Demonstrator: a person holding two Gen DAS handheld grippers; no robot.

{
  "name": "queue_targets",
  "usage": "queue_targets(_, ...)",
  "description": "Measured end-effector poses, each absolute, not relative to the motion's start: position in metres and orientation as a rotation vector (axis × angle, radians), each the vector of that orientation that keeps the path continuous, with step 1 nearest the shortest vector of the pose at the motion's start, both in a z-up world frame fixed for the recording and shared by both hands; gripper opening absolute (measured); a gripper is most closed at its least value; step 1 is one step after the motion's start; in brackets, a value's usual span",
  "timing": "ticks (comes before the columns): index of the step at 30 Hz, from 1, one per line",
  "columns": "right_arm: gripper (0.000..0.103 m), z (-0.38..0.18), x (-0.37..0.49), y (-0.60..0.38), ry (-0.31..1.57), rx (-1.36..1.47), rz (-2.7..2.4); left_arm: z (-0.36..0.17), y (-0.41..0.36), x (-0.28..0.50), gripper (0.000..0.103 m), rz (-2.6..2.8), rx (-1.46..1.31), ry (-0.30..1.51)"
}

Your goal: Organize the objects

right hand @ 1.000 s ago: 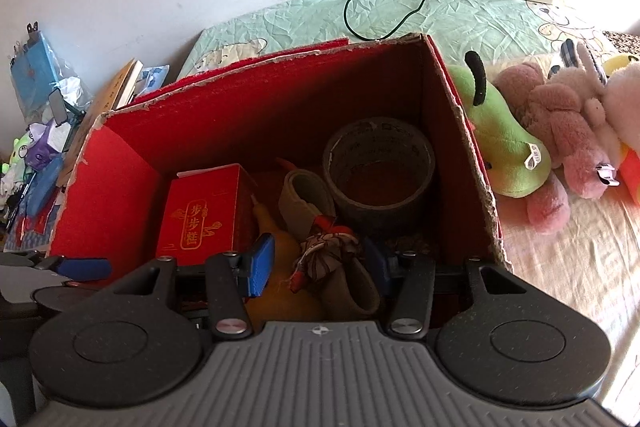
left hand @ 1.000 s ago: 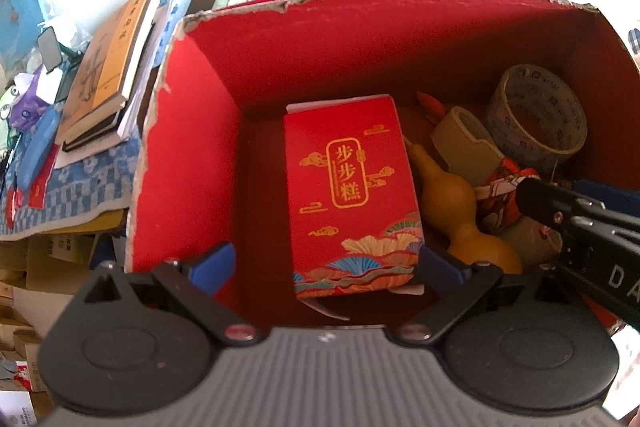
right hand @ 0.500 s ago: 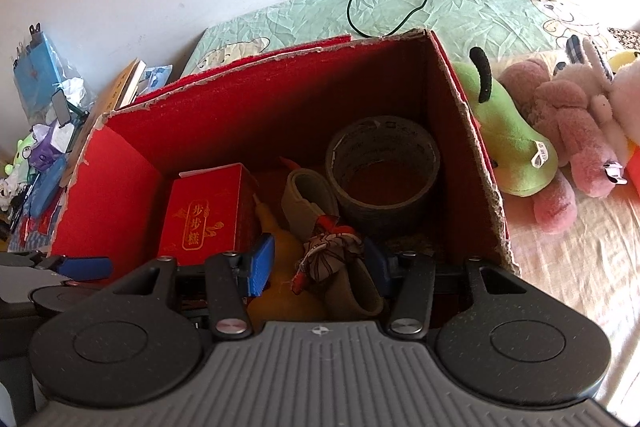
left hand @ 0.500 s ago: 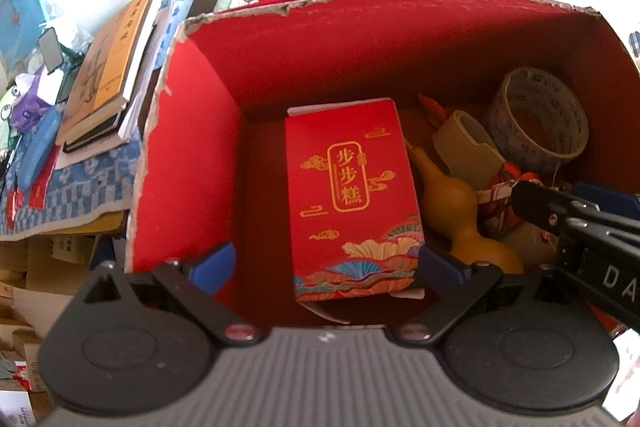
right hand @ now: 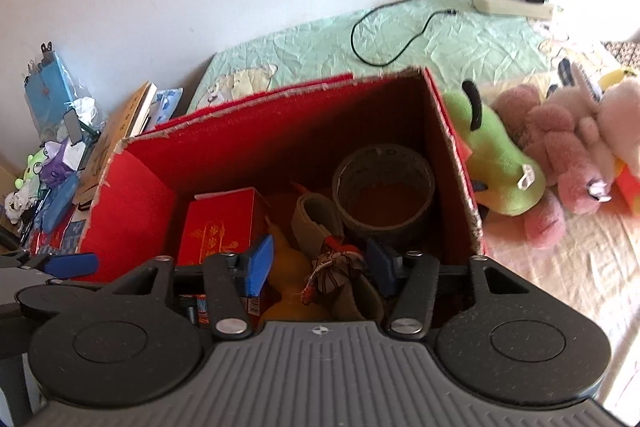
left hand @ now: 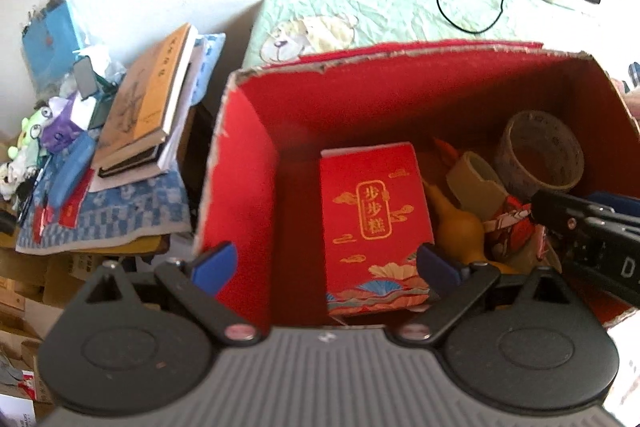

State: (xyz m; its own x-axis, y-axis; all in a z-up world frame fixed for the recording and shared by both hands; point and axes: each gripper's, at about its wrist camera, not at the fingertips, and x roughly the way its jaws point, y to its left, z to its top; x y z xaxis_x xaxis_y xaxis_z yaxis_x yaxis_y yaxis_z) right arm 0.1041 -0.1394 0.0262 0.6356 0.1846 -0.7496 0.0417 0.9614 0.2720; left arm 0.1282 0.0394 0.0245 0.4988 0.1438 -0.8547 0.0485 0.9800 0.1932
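Inside the red box (right hand: 248,147), the right gripper (right hand: 320,259) is opening its fingers around a small patterned bundle (right hand: 336,269), apparently releasing it. The left gripper (left hand: 326,263) hovers wide open, empty. Next comes fetching another item.

The red carton (left hand: 374,211) reads "步步糕" in gold.

Left gripper (left hand: 326,267): blue fingers (left hand: 214,265) spread wide over the red box (left hand: 240,195), nothing between them.
Packet (left hand: 374,219): red with gold lettering, lying in the box, its near right corner beside the right finger.
Gourd (left hand: 456,223): yellow, just right of the packet.
Tape rolls: small one (left hand: 476,183) beside the gourd, large one (left hand: 538,157) in the far right corner.
Right gripper (left hand: 592,239): black, reaching in from the right edge.
Books (left hand: 148,103): stacked left of the box.
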Motion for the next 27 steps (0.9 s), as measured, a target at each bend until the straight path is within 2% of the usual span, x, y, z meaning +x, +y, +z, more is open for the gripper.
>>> queue_targets(13, 0.059, 0.067, 0.081, -0.137, 0.764, 0.187, 0.047, 0.055, 0.037, 0.111, 0.098, 0.011, 0.196, 1.006)
queue_targets(27, 0.061, 0.063, 0.049, -0.141, 0.771, 0.21, 0.017, 0.056, 0.033, 0.082, 0.098, 0.003, 0.181, 1.028)
